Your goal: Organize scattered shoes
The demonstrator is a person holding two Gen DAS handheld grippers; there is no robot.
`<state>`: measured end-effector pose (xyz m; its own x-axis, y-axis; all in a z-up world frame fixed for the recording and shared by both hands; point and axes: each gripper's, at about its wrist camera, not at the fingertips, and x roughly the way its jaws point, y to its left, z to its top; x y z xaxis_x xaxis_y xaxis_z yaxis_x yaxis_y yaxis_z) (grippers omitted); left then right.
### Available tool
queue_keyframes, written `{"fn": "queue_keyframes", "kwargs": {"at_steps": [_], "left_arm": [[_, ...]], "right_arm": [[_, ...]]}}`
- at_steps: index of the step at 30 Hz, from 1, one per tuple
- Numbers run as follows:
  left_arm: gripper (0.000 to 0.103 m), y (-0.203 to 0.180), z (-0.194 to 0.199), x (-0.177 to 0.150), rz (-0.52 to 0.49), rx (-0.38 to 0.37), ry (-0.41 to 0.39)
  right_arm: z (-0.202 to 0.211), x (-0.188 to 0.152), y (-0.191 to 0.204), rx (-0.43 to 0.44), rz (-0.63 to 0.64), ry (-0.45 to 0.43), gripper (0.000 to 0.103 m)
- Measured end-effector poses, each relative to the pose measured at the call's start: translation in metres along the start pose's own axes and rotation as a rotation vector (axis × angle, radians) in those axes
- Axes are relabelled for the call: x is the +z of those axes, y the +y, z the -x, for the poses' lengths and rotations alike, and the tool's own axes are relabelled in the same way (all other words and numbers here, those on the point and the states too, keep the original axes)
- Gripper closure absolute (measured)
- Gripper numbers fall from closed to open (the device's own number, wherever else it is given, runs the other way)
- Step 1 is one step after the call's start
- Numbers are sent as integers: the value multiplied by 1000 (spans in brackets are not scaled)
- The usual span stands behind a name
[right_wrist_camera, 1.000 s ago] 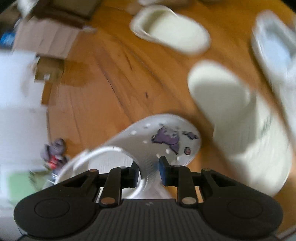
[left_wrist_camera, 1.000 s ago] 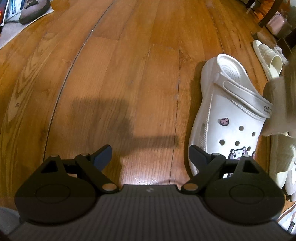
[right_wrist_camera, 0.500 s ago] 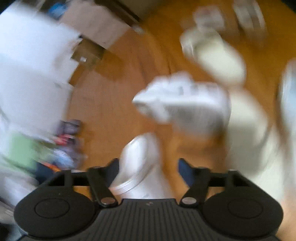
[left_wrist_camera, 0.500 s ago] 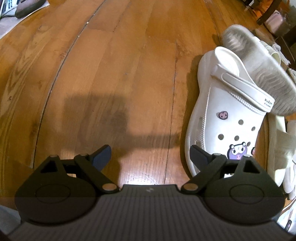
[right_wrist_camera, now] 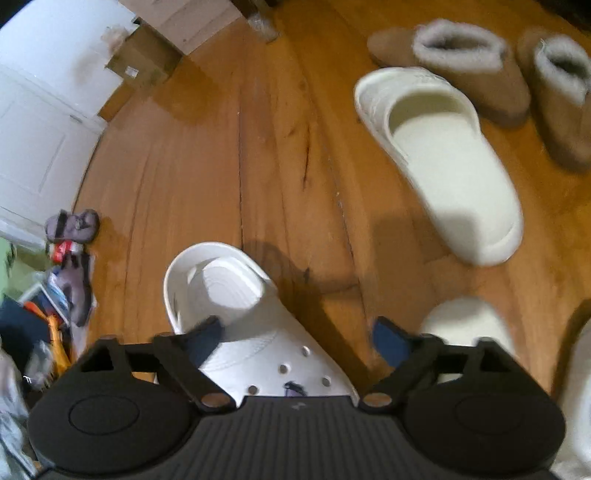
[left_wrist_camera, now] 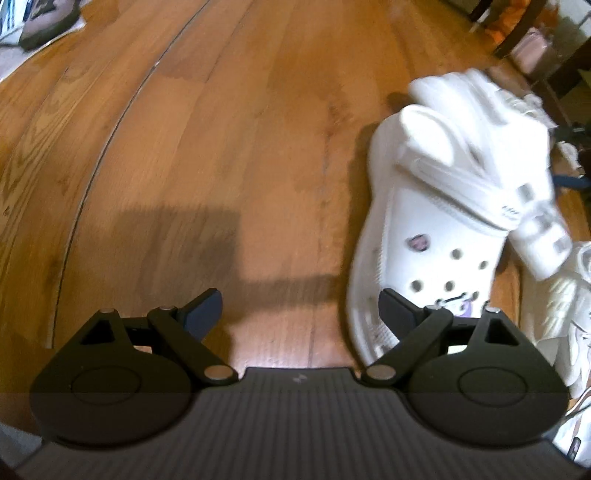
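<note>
Tongs, left (left_wrist_camera: pixel 299 310): jaws wide apart, nothing between them, hanging over bare wooden floor (left_wrist_camera: pixel 221 147). Left wrist view: white clog (left_wrist_camera: pixel 424 236) with round holes and small charms lies on the floor just to the right, its toe partly behind the right-hand finger. A second white clog (left_wrist_camera: pixel 491 155), blurred, sits tilted across the first one's heel and strap; whether it rests there or is in the air cannot be told. More pale shoes (left_wrist_camera: pixel 565 317) crowd the right edge. A brown shoe (left_wrist_camera: pixel 48 22) lies on paper at far upper left.

Tongs, right (right_wrist_camera: pixel 295 339): jaws opening, already wide, pads clear of any shoe. Right wrist view: white clog (right_wrist_camera: pixel 236 314) lies on the floor directly beneath, heel end away from the camera, its left side behind the left-hand finger (right_wrist_camera: pixel 201 341). Cream slide (right_wrist_camera: pixel 447 166) lies well apart at upper right, beside two tan fleece-lined boots (right_wrist_camera: pixel 465 74). Another cream slide (right_wrist_camera: pixel 469 325) sits just behind the right-hand finger. Cardboard boxes (right_wrist_camera: pixel 147 62) and a white door (right_wrist_camera: pixel 40 122) stand at upper left; mixed clutter (right_wrist_camera: pixel 55 280) lies at the left edge.
</note>
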<state>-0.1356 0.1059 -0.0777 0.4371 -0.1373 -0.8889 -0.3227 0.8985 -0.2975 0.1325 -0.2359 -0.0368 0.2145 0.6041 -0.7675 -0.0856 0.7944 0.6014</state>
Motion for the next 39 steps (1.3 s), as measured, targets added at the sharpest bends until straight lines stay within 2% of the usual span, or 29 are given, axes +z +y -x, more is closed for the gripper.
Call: {"fn": "queue_keyframes", "kwargs": {"at_steps": [2,6,10,11,13,16,19,24,28,30,35,39], "left_arm": [[11,-3,0,-1,-10,-12,-5],[11,-8,0,-4,-28,-6,-5],[11,-10,-1,-4,-34,-7,3],[11,-10,-2,-3,-36,-8,7],[10,-11,-3,-4,-39,-4,9],[9,-8,-2,-4,-27,-8,12],[9,-6,-3,-3,-20,-9,8],[9,-3,-3,-3,-9,-13,10],[9,1,-1,-3,4,-22,10],[9,3,0,-3,12,-24,8],[9,6,0,-2,26,-20,8],[8,9,3,-2,33,-5,-6]], "right_arm": [[-8,-10,-1,60,-7,21,11],[-30,-40,16,39,96,87,11],[-39,-55,45,-80,265,32,11],[-42,-56,52,-87,298,24,11],[-47,-56,61,-98,328,33,7],[-66,-61,77,-207,421,36,5],[-80,-64,77,-248,430,36,3],[-75,-86,91,-334,519,-1,8],[-55,-108,82,-312,401,-15,8],[-43,-127,73,-328,349,-35,8],[-47,-159,81,-382,398,-62,7],[-57,-173,92,-383,371,-66,7]]}}
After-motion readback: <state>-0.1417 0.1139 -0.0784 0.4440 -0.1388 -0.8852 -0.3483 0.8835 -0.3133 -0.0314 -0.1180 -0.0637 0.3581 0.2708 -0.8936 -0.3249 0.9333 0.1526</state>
